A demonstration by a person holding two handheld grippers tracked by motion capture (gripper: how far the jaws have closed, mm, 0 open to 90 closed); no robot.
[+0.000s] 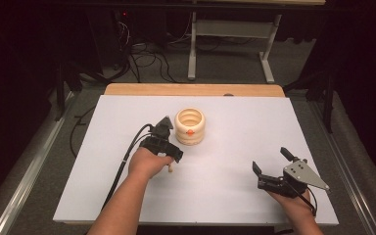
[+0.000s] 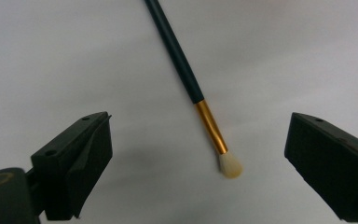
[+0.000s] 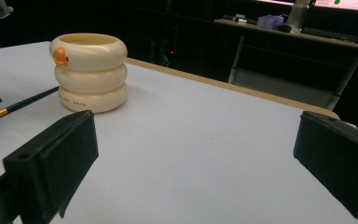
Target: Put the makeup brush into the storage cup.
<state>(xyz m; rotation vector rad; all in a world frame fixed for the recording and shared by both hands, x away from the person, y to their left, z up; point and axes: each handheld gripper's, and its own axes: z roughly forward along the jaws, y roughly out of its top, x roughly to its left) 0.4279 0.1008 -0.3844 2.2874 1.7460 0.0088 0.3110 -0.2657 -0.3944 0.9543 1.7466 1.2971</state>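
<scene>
Brush (image 2: pixel 200 100), dark handle, gold ferrule, pale bristle tip: lies flat on the white tabletop (image 1: pixel 235 186) near its middle, below the left gripper (image 2: pixel 193 154), whose jaws stand wide apart on either side of the bristle end, touching nothing. Cream ringed cup (image 1: pixel 190 126) with orange spot: upright toward the far edge, just beside the brush handle. Right gripper (image 1: pixel 270 160): near the front right corner, jaws spread, empty.

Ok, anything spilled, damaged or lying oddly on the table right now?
Nothing stands out. The dark-handled brush with a gold ferrule lies flat on the white table between the open left gripper jaws, and the cream ringed duck-faced holder stands upright, intact.
</scene>
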